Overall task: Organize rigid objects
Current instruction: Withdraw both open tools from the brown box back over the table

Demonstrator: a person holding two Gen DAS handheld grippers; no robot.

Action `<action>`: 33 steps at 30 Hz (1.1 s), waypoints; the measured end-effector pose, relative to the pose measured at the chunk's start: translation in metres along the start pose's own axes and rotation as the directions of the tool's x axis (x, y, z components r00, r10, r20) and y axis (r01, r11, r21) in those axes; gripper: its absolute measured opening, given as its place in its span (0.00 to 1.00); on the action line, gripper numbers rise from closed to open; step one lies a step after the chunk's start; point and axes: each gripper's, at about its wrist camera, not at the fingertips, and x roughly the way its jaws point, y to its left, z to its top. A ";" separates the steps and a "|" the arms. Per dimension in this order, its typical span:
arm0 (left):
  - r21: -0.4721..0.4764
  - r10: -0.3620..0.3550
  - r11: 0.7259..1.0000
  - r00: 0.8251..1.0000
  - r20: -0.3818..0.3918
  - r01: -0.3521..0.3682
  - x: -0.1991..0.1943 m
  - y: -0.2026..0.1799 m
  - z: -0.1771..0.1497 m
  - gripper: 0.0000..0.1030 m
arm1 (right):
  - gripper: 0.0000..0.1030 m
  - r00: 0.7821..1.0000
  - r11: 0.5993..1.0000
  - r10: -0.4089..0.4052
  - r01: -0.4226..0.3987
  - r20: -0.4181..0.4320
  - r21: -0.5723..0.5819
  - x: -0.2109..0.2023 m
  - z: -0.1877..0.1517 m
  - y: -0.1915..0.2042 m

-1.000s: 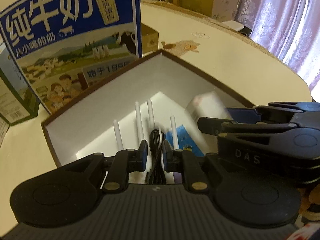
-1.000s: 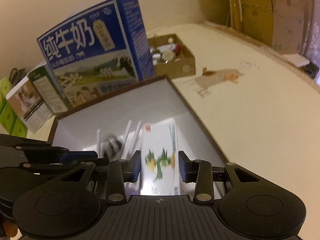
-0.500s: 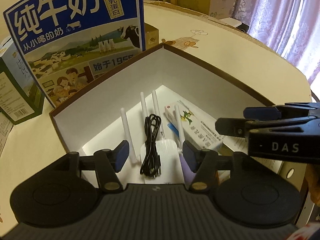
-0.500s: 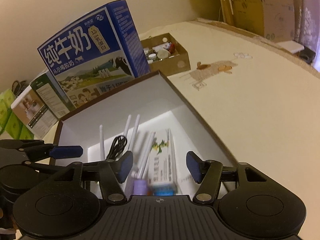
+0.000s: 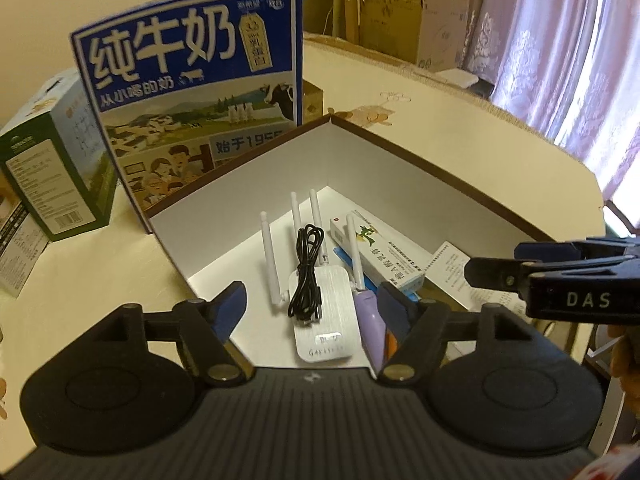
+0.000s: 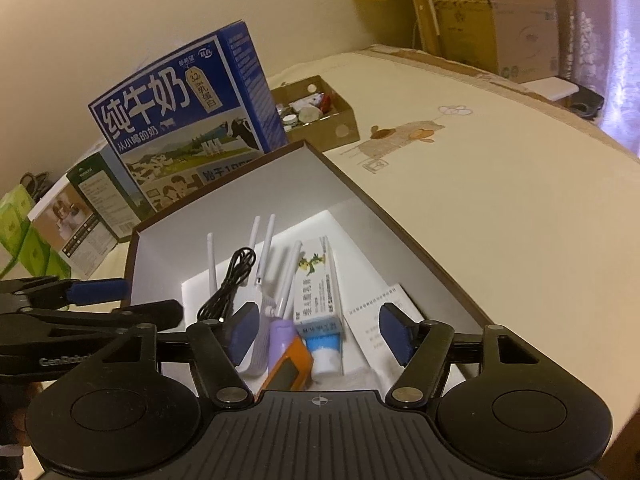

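A brown-rimmed white box (image 5: 440,172) (image 6: 360,192) holds a white router with antennas (image 5: 324,312) (image 6: 260,264), a coiled black cable (image 5: 306,272) (image 6: 228,284) lying on it, a long white carton with green print (image 5: 376,252) (image 6: 318,288), a purple item (image 5: 370,320) (image 6: 280,336), an orange item (image 6: 288,368) and a paper leaflet (image 5: 452,268) (image 6: 380,320). My left gripper (image 5: 312,304) is open and empty above the box's near side. My right gripper (image 6: 318,328) is open and empty above the carton.
A tall blue milk carton box (image 5: 192,92) (image 6: 188,120) stands right behind the white box. Green and white boxes (image 5: 52,168) (image 6: 80,212) stand to its left. A small cardboard box of odds and ends (image 6: 320,116) sits behind. A cream tablecloth (image 6: 500,200) spreads to the right.
Both grippers opened, letting go of the cable and the white carton, and drew back and up from the box. The cable and carton now lie in the box.
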 end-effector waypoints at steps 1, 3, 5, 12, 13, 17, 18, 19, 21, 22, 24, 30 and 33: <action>-0.003 -0.001 1.000 1.000 0.007 0.001 -0.005 0.000 -0.003 0.70 | 0.63 1.000 1.000 -0.003 0.003 0.001 0.005 -0.003 -0.003 0.001; -0.003 -0.007 1.000 1.000 0.018 0.007 -0.015 0.000 -0.010 0.70 | 0.63 1.000 1.000 -0.006 0.006 0.000 0.015 -0.009 -0.009 0.005; 0.002 0.010 1.000 1.000 0.025 -0.010 -0.025 0.000 -0.017 0.70 | 0.63 1.000 1.000 0.000 0.000 -0.002 0.021 -0.016 -0.015 0.009; -0.025 0.015 1.000 1.000 0.021 -0.015 -0.061 0.010 -0.046 0.69 | 0.63 1.000 1.000 0.009 -0.009 -0.006 0.015 -0.040 -0.039 0.033; -0.023 0.029 0.999 0.999 0.017 -0.028 -0.066 0.011 -0.050 0.69 | 0.63 1.000 1.000 0.009 -0.009 -0.004 0.017 -0.043 -0.042 0.037; -0.028 0.071 0.997 0.997 0.010 -0.071 -0.088 0.016 -0.067 0.69 | 0.63 1.000 1.000 0.014 -0.014 -0.003 0.011 -0.057 -0.055 0.051; -0.036 0.079 0.996 0.997 0.007 -0.078 -0.093 0.017 -0.071 0.69 | 0.63 1.000 1.000 0.013 -0.013 -0.004 0.007 -0.060 -0.058 0.055; -0.046 0.084 0.995 0.996 0.006 -0.084 -0.098 0.019 -0.075 0.69 | 0.63 1.000 1.000 0.015 -0.015 -0.005 0.001 -0.063 -0.061 0.058; -0.071 0.090 0.993 0.996 0.001 -0.090 -0.108 0.023 -0.082 0.68 | 0.63 1.000 1.000 0.021 -0.021 -0.009 -0.010 -0.069 -0.068 0.066; -0.084 0.091 0.992 0.996 0.001 -0.091 -0.113 0.025 -0.086 0.68 | 0.63 1.000 1.000 0.022 -0.023 -0.012 -0.015 -0.072 -0.072 0.070; -0.097 0.092 0.991 0.996 0.003 -0.091 -0.123 0.028 -0.093 0.67 | 0.63 0.999 0.999 0.032 -0.032 -0.018 -0.028 -0.078 -0.079 0.077; -0.125 0.108 0.987 0.994 0.014 -0.106 -0.149 0.035 -0.111 0.67 | 0.63 0.998 0.995 0.060 -0.062 -0.029 -0.076 -0.092 -0.094 0.098; -0.143 0.119 0.983 0.993 0.018 -0.116 -0.162 0.040 -0.121 0.67 | 0.63 0.997 0.993 0.075 -0.078 -0.034 -0.088 -0.095 -0.098 0.109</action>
